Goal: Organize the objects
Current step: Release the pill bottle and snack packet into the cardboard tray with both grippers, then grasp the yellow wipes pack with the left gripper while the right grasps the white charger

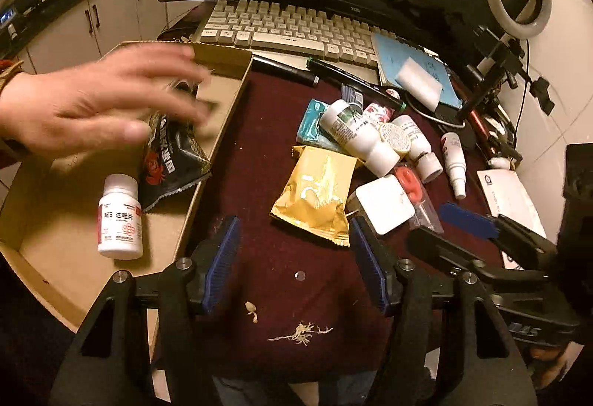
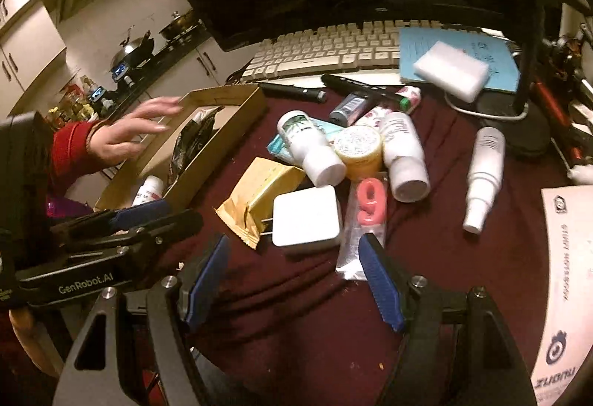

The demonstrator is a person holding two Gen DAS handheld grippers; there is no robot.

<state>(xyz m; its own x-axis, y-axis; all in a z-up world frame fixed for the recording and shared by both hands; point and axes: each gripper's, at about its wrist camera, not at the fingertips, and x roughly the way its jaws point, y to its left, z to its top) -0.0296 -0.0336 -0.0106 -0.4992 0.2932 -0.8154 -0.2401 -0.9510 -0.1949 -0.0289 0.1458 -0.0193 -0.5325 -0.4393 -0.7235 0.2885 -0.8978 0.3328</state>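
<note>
- A bare hand (image 1: 100,105) in a red sleeve is hovering, blurred, over the far end of the cardboard box (image 1: 222,116). A gripper carrying something in could be colliding with it.
- Inside the cardboard box, a white pill bottle (image 1: 120,217) is standing upright near the close end, and a black snack packet (image 1: 174,154) is leaning on the right wall, its lower corner poking over the rim. It may be getting knocked out as the next item comes in.
- The left gripper (image 1: 294,246) is pointing steeply down at the tabletop (image 1: 259,154) just right of the box, jaws standing apart with nothing between them. The gold packet (image 1: 315,198) is lying just beyond its pads; being puffy and slick, it could be sliding away or crumpling under a pinch.
- Well right of the box, the white charger (image 2: 305,215) is lying beside the gold packet, prongs toward it, with the pink number candle (image 2: 368,200) in clear wrap next to it. Two white bottles (image 2: 311,146) and a yellow-lidded jar (image 2: 357,146) are lying heaped behind. Tugging one is likely to set the round ones rolling.
- The right gripper (image 2: 296,276) is angling down just short of the charger, jaws wide and empty. The two grippers are sitting close together and could be clashing.
</note>
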